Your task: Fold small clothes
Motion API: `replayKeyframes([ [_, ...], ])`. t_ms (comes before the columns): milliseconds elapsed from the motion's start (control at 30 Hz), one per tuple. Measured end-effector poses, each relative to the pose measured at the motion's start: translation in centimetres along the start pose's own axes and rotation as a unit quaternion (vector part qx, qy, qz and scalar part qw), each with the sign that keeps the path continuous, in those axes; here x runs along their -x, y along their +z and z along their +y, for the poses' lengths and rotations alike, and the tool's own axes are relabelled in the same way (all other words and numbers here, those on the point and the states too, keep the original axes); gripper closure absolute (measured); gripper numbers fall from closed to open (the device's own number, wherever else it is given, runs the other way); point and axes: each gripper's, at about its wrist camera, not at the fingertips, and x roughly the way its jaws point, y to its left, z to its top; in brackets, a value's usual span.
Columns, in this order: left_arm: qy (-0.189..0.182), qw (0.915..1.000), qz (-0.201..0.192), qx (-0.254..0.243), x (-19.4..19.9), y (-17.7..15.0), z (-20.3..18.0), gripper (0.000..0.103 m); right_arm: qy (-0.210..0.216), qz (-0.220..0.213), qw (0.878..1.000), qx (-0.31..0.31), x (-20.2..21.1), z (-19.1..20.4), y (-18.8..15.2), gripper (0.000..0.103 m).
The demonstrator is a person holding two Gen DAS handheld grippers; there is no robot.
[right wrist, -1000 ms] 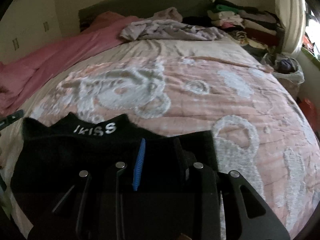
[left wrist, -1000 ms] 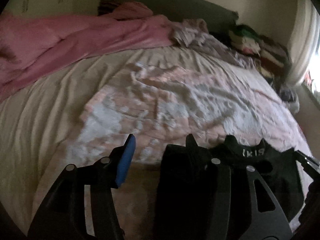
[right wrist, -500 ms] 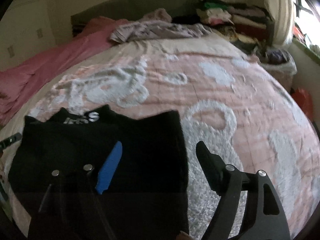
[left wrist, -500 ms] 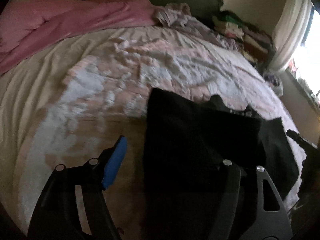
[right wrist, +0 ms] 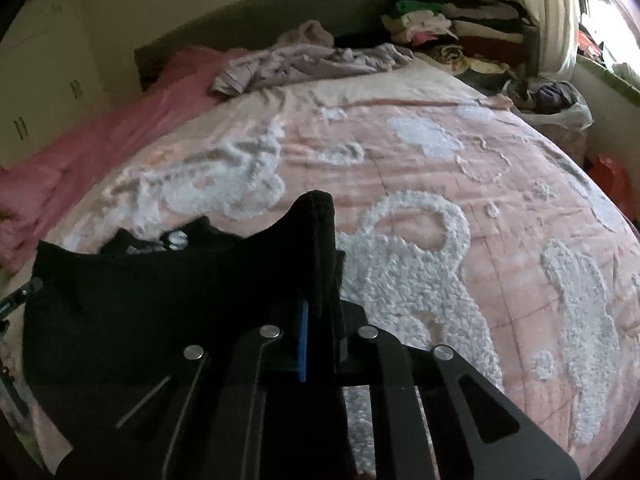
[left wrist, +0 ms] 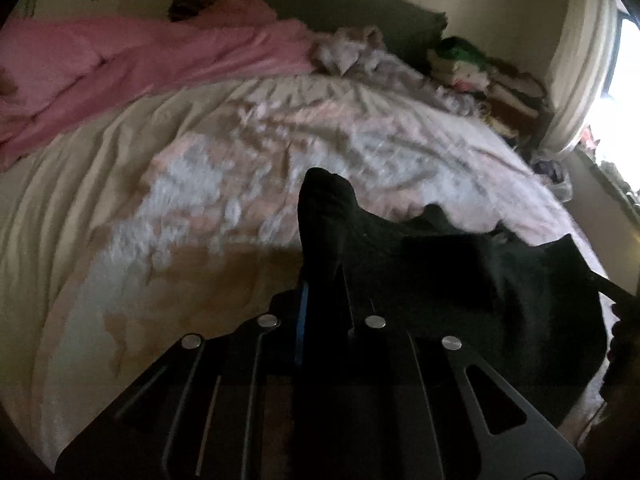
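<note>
Grippers downtilted, pinching black garment

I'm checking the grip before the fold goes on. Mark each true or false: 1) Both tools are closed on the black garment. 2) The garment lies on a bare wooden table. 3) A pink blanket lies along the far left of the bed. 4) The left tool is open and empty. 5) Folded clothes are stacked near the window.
1) True: the left tool and right tool each pinch a peak of the black garment.
2) False: it lies on a pink-and-white bedspread.
3) True: the pink blanket lies there.
4) False: it is shut on the garment.
5) True: the stack of clothes sits beside the curtain.
</note>
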Motion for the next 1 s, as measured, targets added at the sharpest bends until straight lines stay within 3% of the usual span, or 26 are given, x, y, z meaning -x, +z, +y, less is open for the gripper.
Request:
replayKeyframes([
  [167,0.011,0.9995,0.027,0.013,-1.6,-0.9,0.8,0.094,-0.020,0.027,0.999,-0.012,-1.5,-0.7,-0.8,0.090],
  [233,0.018,0.9995,0.024,0.008,-1.1,-0.9,0.7,0.091,-0.034,0.023,0.999,-0.009,-1.3,-0.7,-0.8,0.075],
  [300,0.020,0.9994,0.026,0.010,-0.7,-0.8,0.8,0.089,-0.039,0.023,0.999,-0.009,-1.0,-0.7,-0.9,0.068],
  [333,0.021,0.9994,0.027,0.011,-0.5,-0.8,0.8,0.087,-0.033,0.020,0.999,-0.014,-0.6,-0.6,-0.9,0.057],
  [500,0.029,0.9993,0.025,-0.005,0.9,-0.5,0.1,0.070,0.006,-0.005,1.000,0.008,1.8,1.3,-0.6,0.036],
  [567,0.029,0.9993,0.022,-0.010,1.5,-0.3,-0.2,0.062,0.030,-0.015,0.999,0.018,2.8,2.7,-0.6,0.034],
  [600,0.030,0.9993,0.020,-0.013,1.7,-0.3,-0.4,0.059,0.037,-0.017,0.999,0.023,3.2,3.3,-0.5,0.027],
  [867,0.044,0.9986,-0.001,-0.029,4.1,0.6,-1.1,0.030,0.087,-0.035,0.991,0.090,6.2,9.8,-1.7,0.012],
  [1000,0.058,0.9978,-0.006,-0.033,4.5,0.9,-1.1,0.029,0.113,-0.037,0.985,0.126,7.4,13.4,-2.8,0.011],
])
